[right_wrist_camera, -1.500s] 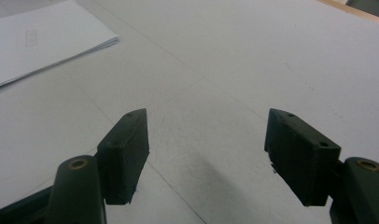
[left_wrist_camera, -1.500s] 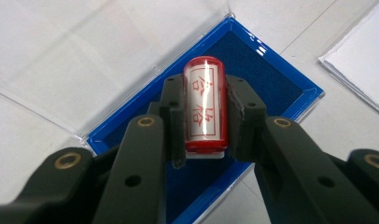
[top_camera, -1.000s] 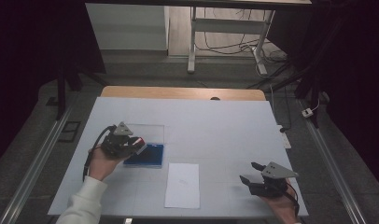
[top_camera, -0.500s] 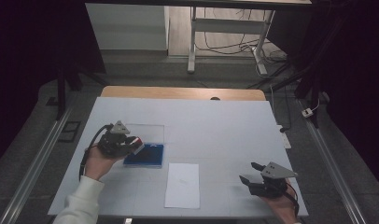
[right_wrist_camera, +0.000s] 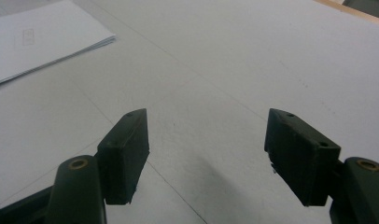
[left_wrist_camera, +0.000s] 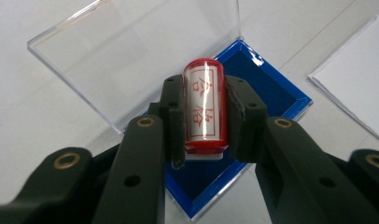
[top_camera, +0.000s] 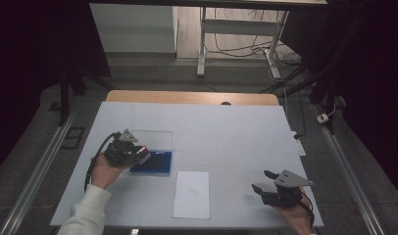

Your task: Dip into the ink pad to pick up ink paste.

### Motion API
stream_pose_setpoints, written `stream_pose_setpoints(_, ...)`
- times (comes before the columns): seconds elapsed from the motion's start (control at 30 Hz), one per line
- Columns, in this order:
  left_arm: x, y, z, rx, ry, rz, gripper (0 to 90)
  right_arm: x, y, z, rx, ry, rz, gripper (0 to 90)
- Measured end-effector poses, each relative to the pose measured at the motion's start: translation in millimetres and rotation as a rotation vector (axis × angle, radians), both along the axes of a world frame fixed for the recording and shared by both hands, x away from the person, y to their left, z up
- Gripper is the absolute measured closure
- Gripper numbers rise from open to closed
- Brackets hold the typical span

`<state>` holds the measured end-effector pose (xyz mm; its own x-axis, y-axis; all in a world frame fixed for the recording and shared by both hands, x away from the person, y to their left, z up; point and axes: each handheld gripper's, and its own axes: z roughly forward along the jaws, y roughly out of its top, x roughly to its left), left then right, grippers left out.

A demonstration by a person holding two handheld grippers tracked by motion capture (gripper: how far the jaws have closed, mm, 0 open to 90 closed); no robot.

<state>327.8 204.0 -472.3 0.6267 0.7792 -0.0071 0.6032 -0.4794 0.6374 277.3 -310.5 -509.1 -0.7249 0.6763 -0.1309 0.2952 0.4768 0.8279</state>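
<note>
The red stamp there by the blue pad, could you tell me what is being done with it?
A person is inking it. The left gripper is shut on the red stamp and holds it over the blue ink pad, whose clear lid lies open on the white table. The right gripper rests open near the table's edge, holding nothing. A sheet of paper lies between the two grippers.
</note>
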Motion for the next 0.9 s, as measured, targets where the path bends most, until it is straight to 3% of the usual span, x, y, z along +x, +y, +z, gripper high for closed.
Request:
stream_pose_setpoints(0.23, 2.2, 3.3, -6.8, 0.012, 0.005, 0.031, 70.4, 0.3, 0.0, -0.4, 0.0, 0.002, 0.001, 30.1)
stream_pose_setpoints(0.9, 5.9, 0.0, -18.1, 0.03, 0.047, 0.022, 70.4, 0.3, 0.5, -0.9, -0.003, 0.005, 0.002, 30.0)
